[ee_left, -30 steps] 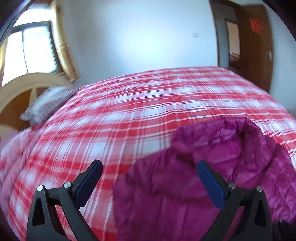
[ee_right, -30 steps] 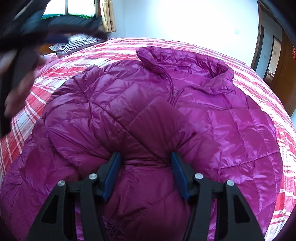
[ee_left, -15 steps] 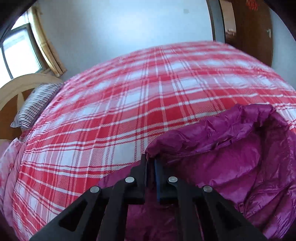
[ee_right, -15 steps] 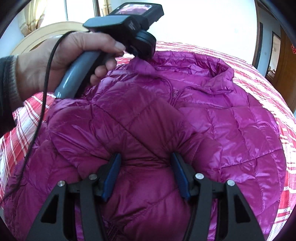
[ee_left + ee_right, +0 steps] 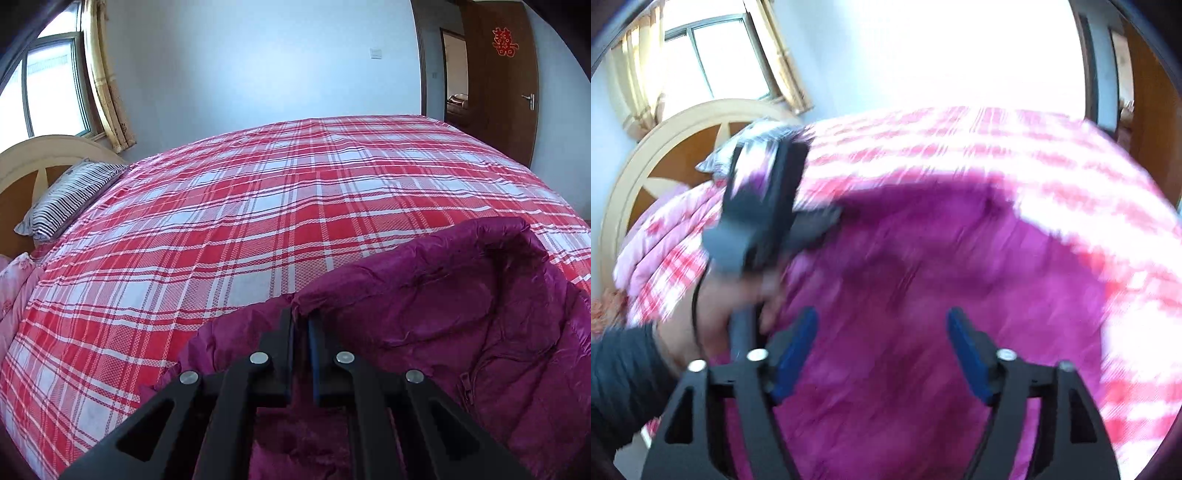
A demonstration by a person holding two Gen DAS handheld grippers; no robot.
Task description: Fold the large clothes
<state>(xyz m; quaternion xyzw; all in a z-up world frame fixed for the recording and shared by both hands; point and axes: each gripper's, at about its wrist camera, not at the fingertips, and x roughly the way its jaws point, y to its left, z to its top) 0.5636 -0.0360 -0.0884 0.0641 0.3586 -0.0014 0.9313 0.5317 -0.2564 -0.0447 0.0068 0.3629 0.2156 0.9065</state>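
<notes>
The left tongs (image 5: pixel 300 325) are clenched tight on a fold of the magenta puffer jacket (image 5: pixel 461 332), right at the edge where the collar begins; the blue pads are nearly together with only a thin pinch of fabric between them. The right tongs (image 5: pixel 881 350) are spreading apart at this moment, their blue pads (image 5: pixel 967 354) well separated and hanging above the jacket's quilted body; nothing looks caught between them, though that view is badly smeared by motion, so I would not swear to it. In the same blurred view a hand (image 5: pixel 713 314) in a dark sleeve (image 5: pixel 620 384) grips the grey handle of the left tool, with a black cable running down beside it.

The jacket lies on the near side of the bed, spread on a red-and-white plaid bedspread (image 5: pixel 258 206). Its stand-up collar (image 5: pixel 491 240) rises to the right of the left tongs, and the zipper (image 5: pixel 476 376) runs down the front below it.

Farther off, a striped pillow (image 5: pixel 70 195) sits at the head of the bed against a cream, arched headboard (image 5: pixel 40 155). A window (image 5: pixel 51 85) with a yellowish curtain (image 5: pixel 107 81) is behind it. The far wall is pale, with a light switch (image 5: pixel 376 52), and on the right a brown wooden door (image 5: pixel 506 85) carries a red paper ornament (image 5: pixel 505 41).
</notes>
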